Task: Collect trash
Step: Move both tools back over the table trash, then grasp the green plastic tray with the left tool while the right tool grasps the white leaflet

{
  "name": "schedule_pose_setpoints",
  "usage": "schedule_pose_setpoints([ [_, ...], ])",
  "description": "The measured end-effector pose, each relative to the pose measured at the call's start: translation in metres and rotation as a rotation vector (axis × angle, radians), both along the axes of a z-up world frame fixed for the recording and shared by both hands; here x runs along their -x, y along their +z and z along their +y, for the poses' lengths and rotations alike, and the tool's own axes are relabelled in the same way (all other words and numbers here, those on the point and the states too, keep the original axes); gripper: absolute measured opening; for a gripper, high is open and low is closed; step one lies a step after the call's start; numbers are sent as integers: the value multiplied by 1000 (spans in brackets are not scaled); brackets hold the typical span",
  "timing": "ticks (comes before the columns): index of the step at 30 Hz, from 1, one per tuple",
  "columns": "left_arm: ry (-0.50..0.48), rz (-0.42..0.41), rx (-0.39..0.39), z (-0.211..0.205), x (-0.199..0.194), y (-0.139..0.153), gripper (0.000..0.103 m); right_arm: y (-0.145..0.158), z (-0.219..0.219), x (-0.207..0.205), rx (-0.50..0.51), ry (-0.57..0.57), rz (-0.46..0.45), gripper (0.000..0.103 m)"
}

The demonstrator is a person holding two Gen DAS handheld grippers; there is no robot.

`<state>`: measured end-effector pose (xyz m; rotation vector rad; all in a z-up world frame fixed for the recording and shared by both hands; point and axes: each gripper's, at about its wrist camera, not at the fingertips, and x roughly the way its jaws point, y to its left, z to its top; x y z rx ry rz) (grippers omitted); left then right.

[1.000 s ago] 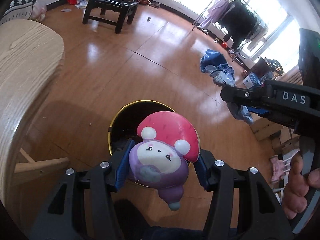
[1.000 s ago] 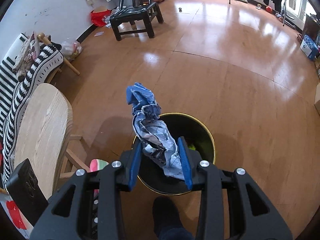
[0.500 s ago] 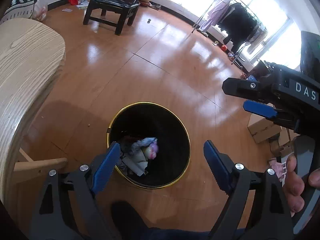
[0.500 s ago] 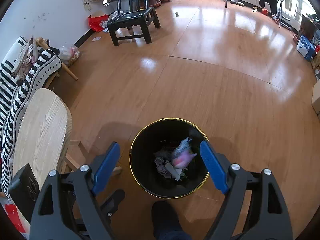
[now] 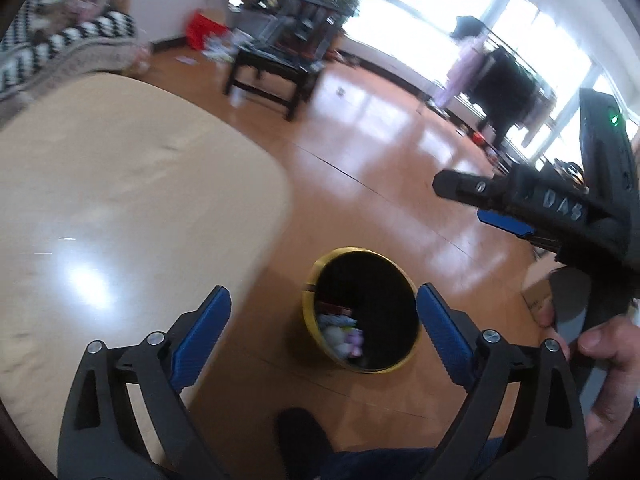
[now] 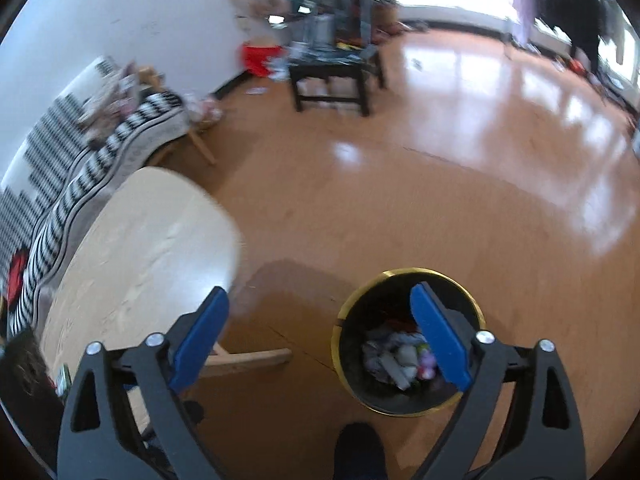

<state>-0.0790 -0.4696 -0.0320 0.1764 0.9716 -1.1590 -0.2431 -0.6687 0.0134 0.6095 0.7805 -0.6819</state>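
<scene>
left gripper (image 5: 322,334): jaws wide apart, just been opening, nothing between the blue pads (image 5: 200,336).
right gripper (image 6: 320,336): jaws wide apart, just been opening, nothing held; a hand (image 5: 612,364) grips its handle.
bin (image 6: 408,276): black, gold rim, upright on the wooden floor (image 6: 400,200), beside the pale table (image 5: 100,200).
trash (image 6: 400,356): crumpled wrappers and a purple toy (image 5: 354,342) lying at the bottom of the bin.

My left gripper (image 5: 322,330) has just opened and dropped the mushroom toy (image 5: 354,342) into the trash bin (image 5: 312,292); my right gripper (image 6: 318,336) has just opened and released the crumpled wrapper (image 6: 380,354) there. Both now hang empty, pulled up and leftward over the wooden table (image 5: 120,200).
</scene>
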Motion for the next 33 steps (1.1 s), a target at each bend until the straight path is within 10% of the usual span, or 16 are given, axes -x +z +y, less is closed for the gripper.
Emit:
schedule_pose_setpoints([
  [13, 362, -271, -94, 273, -82, 59, 95, 29, 199, -161, 60, 544, -62, 93],
  [22, 659, -226, -150, 468, -121, 31, 95, 17, 325, -242, 70, 826, -37, 93],
  [33, 613, -262, -262, 443, -128, 1, 96, -15, 393, -284, 62, 961, 4, 96],
])
